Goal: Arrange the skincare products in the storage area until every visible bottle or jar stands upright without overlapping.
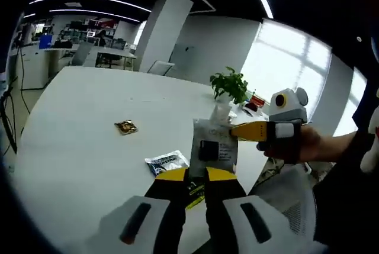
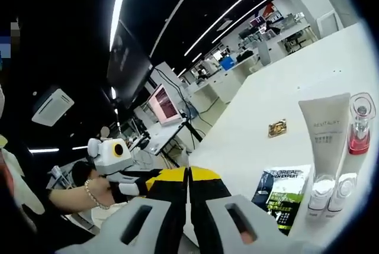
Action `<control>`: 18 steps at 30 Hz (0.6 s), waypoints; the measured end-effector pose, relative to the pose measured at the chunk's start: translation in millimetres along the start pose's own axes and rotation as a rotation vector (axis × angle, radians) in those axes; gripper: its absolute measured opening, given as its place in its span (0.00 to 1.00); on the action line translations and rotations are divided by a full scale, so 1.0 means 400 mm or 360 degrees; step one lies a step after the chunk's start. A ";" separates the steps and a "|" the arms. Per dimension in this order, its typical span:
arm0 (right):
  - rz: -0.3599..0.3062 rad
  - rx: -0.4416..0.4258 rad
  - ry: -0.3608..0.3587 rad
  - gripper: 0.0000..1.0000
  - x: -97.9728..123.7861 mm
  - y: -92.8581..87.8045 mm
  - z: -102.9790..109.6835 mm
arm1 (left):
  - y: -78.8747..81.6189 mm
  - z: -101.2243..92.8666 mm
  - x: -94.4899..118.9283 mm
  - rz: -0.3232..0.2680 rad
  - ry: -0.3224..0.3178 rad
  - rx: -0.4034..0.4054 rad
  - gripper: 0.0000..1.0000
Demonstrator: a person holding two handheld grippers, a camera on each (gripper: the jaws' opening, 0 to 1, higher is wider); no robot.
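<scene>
Left gripper view: the left gripper (image 1: 197, 178) points across a white table (image 1: 77, 135), its yellow-tipped jaws pressed together on nothing. Ahead lie a dark-and-silver sachet (image 1: 167, 161), a grey flat pack (image 1: 214, 146) and, farther off, a small gold wrapper (image 1: 125, 127). The right gripper (image 1: 240, 131) enters from the right, carried by a hand (image 1: 299, 144), its yellow tip reaching the upper right corner of the grey flat pack; whether it pinches that corner cannot be told. A potted plant (image 1: 230, 84) stands behind.

Right gripper view: the right gripper's jaws meet, tip to tip, with nothing visible between them. The skincare products cluster at the right: a white Revitalift tube (image 2: 324, 131) standing cap-down, a small bottle of pink liquid (image 2: 358, 125) just beside it, two small white-capped tubes (image 2: 331, 191) in front, and a L'Oréal Men Expert sachet (image 2: 283, 193) lying flat beside them. The left gripper (image 2: 133, 184) shows at the left, held by a wrist wearing a bracelet (image 2: 89, 193).

Judgement: the standing items look settled; the flat packs appear the likelier work. To do it well, spread one gripper's jaws before approaching, take a pack by one edge, and set it clear of the upright tubes so nothing overlaps or topples.
</scene>
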State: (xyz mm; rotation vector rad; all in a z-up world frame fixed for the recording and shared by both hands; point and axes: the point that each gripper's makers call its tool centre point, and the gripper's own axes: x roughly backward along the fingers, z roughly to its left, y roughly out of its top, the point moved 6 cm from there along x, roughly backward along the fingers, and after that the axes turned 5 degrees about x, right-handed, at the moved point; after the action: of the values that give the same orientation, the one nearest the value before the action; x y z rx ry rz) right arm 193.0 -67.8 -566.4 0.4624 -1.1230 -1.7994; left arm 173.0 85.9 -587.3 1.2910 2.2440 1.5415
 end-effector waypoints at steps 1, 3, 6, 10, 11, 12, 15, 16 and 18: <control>0.0003 -0.0010 -0.0001 0.01 -0.002 -0.002 -0.003 | -0.002 0.000 0.002 -0.0008 -0.0004 0.0018 0.08; 0.0011 -0.0015 -0.0010 0.01 -0.007 -0.007 -0.006 | -0.004 0.000 0.005 -0.0016 -0.0003 0.0032 0.06; 0.0046 0.0005 -0.0036 0.01 -0.014 -0.018 -0.006 | -0.011 0.006 0.011 -0.0015 0.0000 0.0085 0.03; 0.0124 0.0039 -0.0059 0.01 -0.030 -0.038 -0.005 | -0.030 0.015 0.026 0.0042 0.0033 0.0147 0.02; 0.0149 0.0056 -0.0068 0.01 -0.038 -0.043 -0.004 | -0.036 0.014 0.029 0.0069 0.0036 0.0163 0.01; 0.0165 0.0102 -0.0080 0.01 -0.042 -0.045 -0.003 | -0.042 0.017 0.030 0.0083 0.0038 0.0174 0.01; 0.0231 0.0180 -0.0081 0.01 -0.057 -0.058 0.004 | -0.065 0.027 0.038 0.0151 0.0092 0.0250 0.01; 0.0256 0.0230 -0.0089 0.01 -0.064 -0.064 0.005 | -0.069 0.033 0.038 0.0155 0.0103 0.0246 0.01; 0.0308 0.0294 -0.0098 0.01 -0.079 -0.078 0.006 | -0.084 0.044 0.042 0.0196 0.0158 0.0296 0.01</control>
State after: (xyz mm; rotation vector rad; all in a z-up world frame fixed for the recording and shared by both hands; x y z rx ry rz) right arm 190.9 -35.1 -596.4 0.3940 -1.3373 -1.5585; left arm 152.6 106.4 -617.1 1.4567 2.4635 1.4970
